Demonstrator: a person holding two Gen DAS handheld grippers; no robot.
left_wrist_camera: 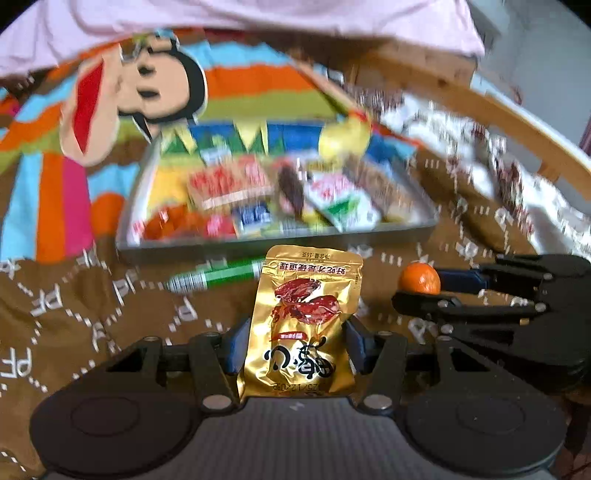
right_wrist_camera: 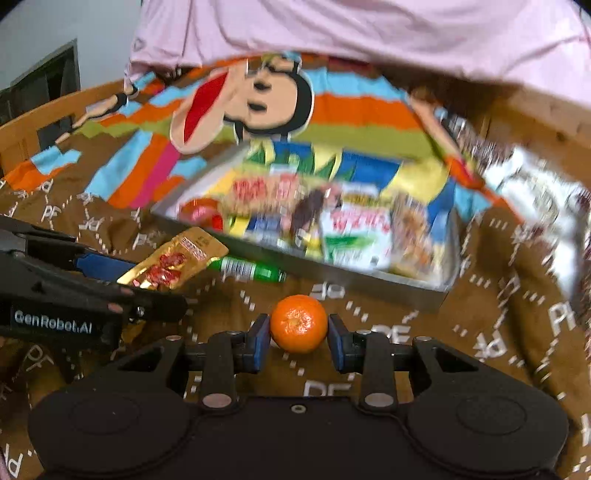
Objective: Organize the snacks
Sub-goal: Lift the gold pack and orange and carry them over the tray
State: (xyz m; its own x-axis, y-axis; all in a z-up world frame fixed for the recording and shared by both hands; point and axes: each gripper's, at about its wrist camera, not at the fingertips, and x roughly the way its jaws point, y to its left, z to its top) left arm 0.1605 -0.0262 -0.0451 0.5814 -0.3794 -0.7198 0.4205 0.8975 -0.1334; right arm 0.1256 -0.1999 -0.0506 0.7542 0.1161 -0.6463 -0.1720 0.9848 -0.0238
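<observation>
Holding a gold snack pouch (left_wrist_camera: 301,321), your left gripper (left_wrist_camera: 295,339) pinches it upright between its blue pads (left_wrist_camera: 236,345), the pouch rising ahead of the fingertips. Your right gripper (right_wrist_camera: 299,332) pinches a small orange (right_wrist_camera: 298,323) between its own blue pads (right_wrist_camera: 258,339); in the left wrist view that orange (left_wrist_camera: 419,278) sits to the right of the pouch. Ahead of both grippers lies a grey tray (left_wrist_camera: 280,245) filled with mixed snack packets (left_wrist_camera: 229,184), blurred by motion. A green marker (left_wrist_camera: 218,277) lies between the tray and your left gripper, on a brown printed cloth (left_wrist_camera: 74,314) bearing a cartoon figure (left_wrist_camera: 147,92). Beyond the tray hangs pink fabric (right_wrist_camera: 369,29).
</observation>
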